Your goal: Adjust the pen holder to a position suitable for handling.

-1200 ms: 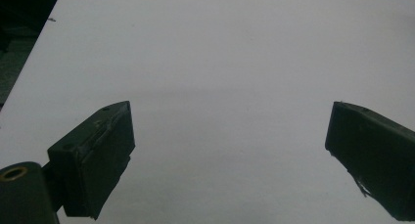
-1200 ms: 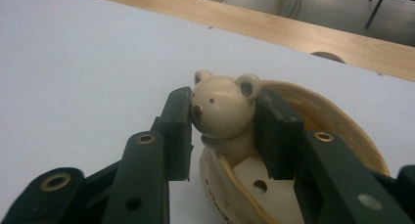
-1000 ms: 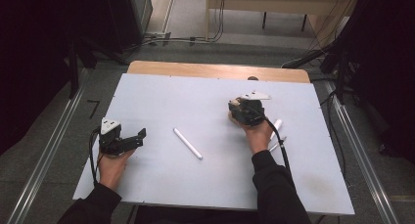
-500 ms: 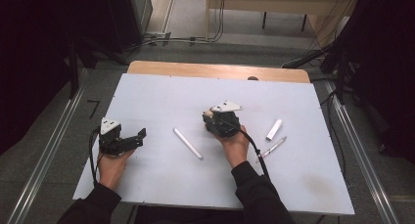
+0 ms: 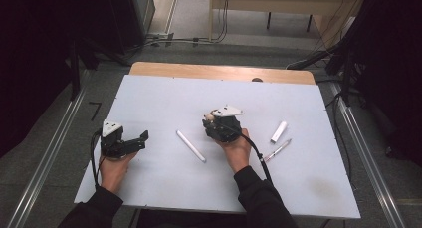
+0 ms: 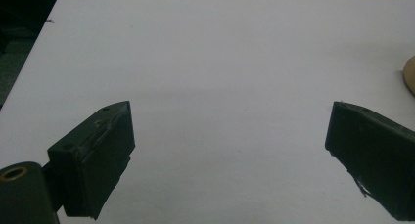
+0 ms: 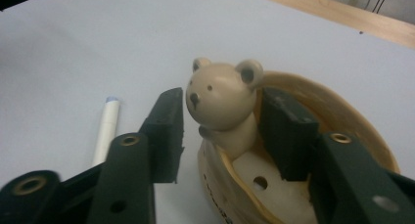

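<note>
My right gripper (image 5: pixel 214 123) (image 7: pixel 222 116) hovers over the middle of the white table (image 5: pixel 164 96), shut on a tan wooden cup with a little bear figure (image 7: pixel 222 99) on its rim. One jaw sits outside the cup wall and the other inside it, with the bear between them. From above, the gripper body covers most of the cup (image 5: pixel 211 118). A white marker (image 5: pixel 191 146) (image 7: pixel 106 128) lies just left of it. At the table's left front, my left gripper (image 5: pixel 137 141) (image 6: pixel 230 121) is open with nothing between its jaws.
A white cap (image 5: pixel 279 132) and a thin pen (image 5: pixel 277 150) lie to the right of my right hand. A wooden strip (image 5: pixel 219 72) runs along the table's far edge. Metal rails (image 5: pixel 42 163) flank the table on both sides.
My right gripper has carried the bear cup leftward from the table's right side to the middle, uncovering the cap and pen. The left gripper has stayed put.
</note>
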Demonstrator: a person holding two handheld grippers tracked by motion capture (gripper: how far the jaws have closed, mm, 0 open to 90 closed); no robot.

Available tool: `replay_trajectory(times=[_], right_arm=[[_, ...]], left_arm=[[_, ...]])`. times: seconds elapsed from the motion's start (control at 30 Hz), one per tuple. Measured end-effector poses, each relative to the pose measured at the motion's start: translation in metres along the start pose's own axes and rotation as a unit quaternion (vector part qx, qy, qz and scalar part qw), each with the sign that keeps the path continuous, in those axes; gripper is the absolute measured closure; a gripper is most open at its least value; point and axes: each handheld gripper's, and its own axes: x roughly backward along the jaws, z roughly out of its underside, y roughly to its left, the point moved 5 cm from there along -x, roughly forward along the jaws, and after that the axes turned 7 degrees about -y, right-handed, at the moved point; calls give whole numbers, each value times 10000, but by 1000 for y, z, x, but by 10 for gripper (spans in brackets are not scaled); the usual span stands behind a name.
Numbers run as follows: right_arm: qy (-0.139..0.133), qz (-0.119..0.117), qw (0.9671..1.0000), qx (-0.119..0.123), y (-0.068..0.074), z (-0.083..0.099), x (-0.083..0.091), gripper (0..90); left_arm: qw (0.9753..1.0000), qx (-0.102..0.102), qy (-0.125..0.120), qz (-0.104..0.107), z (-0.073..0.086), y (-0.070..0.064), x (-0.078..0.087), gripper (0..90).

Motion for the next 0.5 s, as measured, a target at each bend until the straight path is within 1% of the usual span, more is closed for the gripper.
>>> replay_trajectory(times=[0.03, 0.07, 0.17, 0.2, 0.23, 0.3, 0.37, 0.5], right_arm=[[-25, 25, 10000, -45, -2, 3, 1, 435], [-25, 25, 10000, -45, -2, 3, 1, 435], [-137, 95, 9998, -58, -5, 4, 6, 361], [-152, 108, 9998, -63, -6, 3, 8, 331], [-177, 111, 9998, -58, -7, 2, 11, 276], [-200, 135, 9997, -48, -8, 2, 13, 262], [-292, 242, 9993, -27, -10, 1, 18, 234], [-354, 310, 9988, -102, -15, 0, 27, 206]], left_arm=[[10000, 7, 1, -6, 0, 0, 0, 49], [10000, 7, 1, -6, 0, 0, 0, 49], [10000, 0, 16, -5, 0, 0, 0, 49], [10000, -5, 12, -12, 0, 0, -1, 49], [10000, -13, 14, -13, 0, 0, 0, 49], [10000, -11, 10, -10, 0, 0, -1, 49], [10000, -20, 15, -20, 1, 0, 0, 49], [10000, 22, 16, -29, 1, 2, 0, 49]])
